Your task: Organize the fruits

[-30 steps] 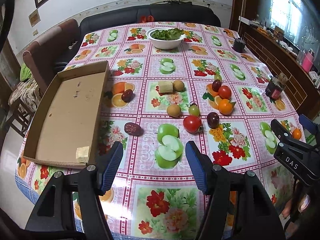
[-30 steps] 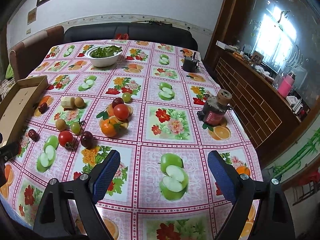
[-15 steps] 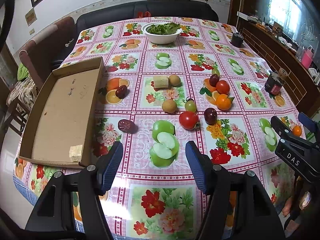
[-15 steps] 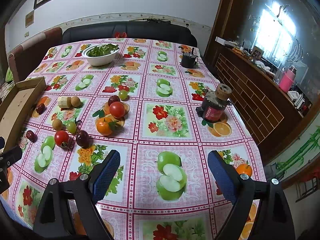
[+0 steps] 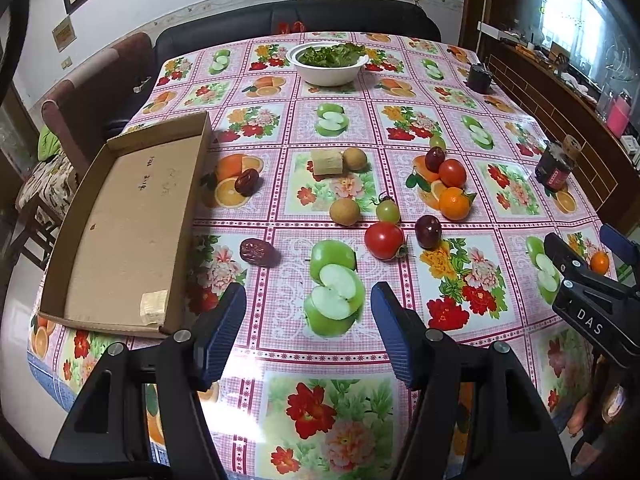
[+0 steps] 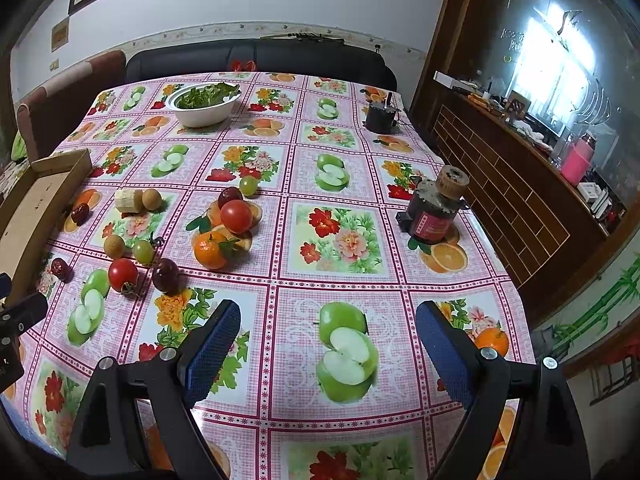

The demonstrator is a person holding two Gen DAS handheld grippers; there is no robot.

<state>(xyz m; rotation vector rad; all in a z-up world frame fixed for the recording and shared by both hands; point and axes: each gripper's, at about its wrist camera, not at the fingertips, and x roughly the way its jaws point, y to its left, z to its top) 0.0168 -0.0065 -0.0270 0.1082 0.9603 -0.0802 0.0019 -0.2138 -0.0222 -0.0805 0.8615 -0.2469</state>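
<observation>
1. Both grippers hover above the near edge of the table, holding nothing. The left gripper (image 5: 308, 328) has its jaws apart, and the right gripper (image 6: 328, 352) has its jaws set wider still. Neither is touching any fruit.

2. The fruit lies loose on the cloth to the right of the cardboard tray (image 5: 120, 220). I judge the tray to be where the fruit goes, and it holds only a small pale block (image 5: 154, 306) in its near corner.

3. The step in hand looks like the first reach. The wrinkled date (image 5: 256, 251), just beside the tray's right wall, is the nearest piece for the left gripper and the natural first pick.

4. Right of the tray and further off than the date are the red tomato (image 5: 384, 240), the dark plum (image 5: 428, 231), the green tomato (image 5: 387, 210) and a brown fruit (image 5: 345, 212). They sit close together, so come down on any of them from above to avoid nudging the others.

5. The printed apples and oranges on the cloth are only pictures. Aim at things that cast a shadow.

6. Close gently. The tomatoes probably bruise easily, and round fruit may roll out of the pads.

7. Lift clear of the tray wall before crossing over it.

8. The orange (image 6: 210, 251) and the second red tomato (image 6: 236, 216), furthest from the tray, suit the right gripper.
</observation>
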